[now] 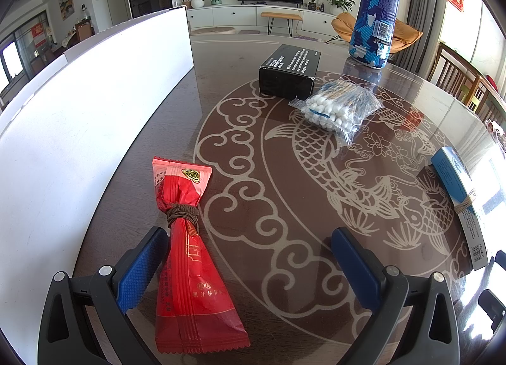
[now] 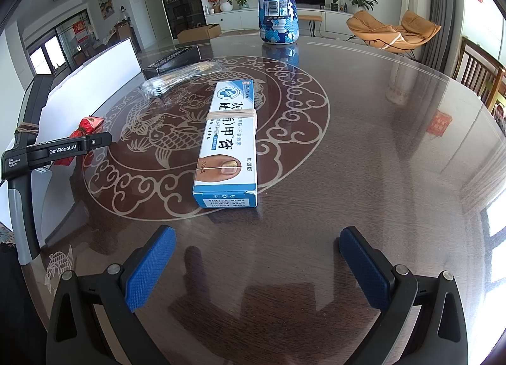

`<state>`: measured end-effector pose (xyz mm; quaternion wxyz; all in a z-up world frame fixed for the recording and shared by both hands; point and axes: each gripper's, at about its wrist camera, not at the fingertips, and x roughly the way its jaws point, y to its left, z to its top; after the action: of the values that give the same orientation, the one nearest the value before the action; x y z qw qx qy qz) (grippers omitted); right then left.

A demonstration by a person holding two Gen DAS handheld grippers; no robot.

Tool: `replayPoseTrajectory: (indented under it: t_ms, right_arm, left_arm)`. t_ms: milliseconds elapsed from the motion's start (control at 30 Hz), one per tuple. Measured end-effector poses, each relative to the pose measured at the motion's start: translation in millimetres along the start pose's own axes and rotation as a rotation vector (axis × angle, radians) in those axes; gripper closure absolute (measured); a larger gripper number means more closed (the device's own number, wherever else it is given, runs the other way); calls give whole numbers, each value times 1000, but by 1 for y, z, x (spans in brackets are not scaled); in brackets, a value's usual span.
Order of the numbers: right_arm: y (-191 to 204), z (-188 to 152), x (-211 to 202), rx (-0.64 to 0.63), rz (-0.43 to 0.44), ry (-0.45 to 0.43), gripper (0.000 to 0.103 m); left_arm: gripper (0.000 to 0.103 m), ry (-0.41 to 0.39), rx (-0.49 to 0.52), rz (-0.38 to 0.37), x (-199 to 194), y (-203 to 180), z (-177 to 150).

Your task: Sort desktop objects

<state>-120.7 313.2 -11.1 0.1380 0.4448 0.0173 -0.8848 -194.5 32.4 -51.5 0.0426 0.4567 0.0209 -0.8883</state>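
Red foil snack packet [image 1: 189, 257], tied at its waist with brown cord, lies flat on the dark glass worktop [image 1: 253, 194] with its long axis running away from my left tongs [image 1: 243, 267], flared end nearest, beside the left pad. Both tongs are spread wide, gripping nothing. Ahead of my right tongs [image 2: 257, 267] lies a blue-and-white cardboard cream box [image 2: 229, 140], lengthwise, end flap toward me. Farther off: a clear bag of cotton swabs [image 1: 336, 108], a black carton [image 1: 289, 71], a blue patterned canister [image 1: 376, 10]. A white board [image 1: 79, 112] borders the left.
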Motion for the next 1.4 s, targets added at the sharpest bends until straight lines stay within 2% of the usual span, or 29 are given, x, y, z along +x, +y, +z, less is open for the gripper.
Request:
replayPoseTrajectory:
  t_ms: [1200,1400]
  right_arm:
    - [-2,0,-3,13,24,-8,0]
    - [-1,0,-2,2,7,-2,0]
  left_arm:
    - [0,0,0,0,0,0,0]
    - [0,0,0,-1,0,0,0]
